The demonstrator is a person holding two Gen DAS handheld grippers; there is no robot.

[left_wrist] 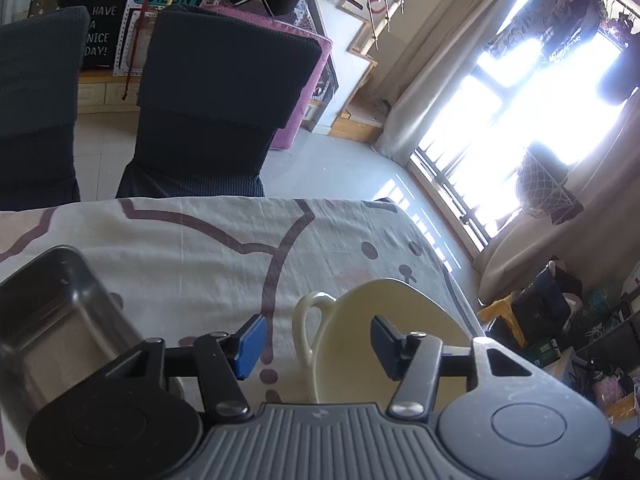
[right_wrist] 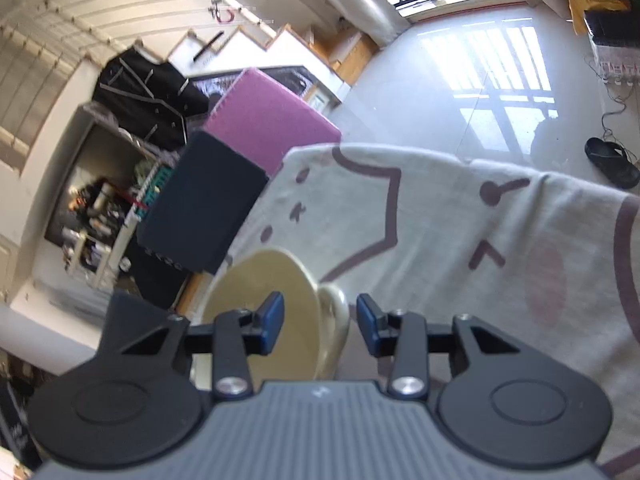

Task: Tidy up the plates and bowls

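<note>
Both my jaws gape, holding nothing; left gripper (left_wrist: 316, 340) straddles the cream bowl (left_wrist: 384, 332) near the table's right edge, tray (left_wrist: 48, 320) beside; right gripper (right_wrist: 320, 322) blurred: a clumsy nudge could tip it off

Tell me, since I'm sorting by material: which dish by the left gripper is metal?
The rectangular steel tray to the left of the left gripper. The cream cup between the open jaws is rounded, with a loop handle.

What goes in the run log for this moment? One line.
left gripper: open, at cream cup | right gripper: open, at cup's edge | steel tray: on tablecloth
</note>
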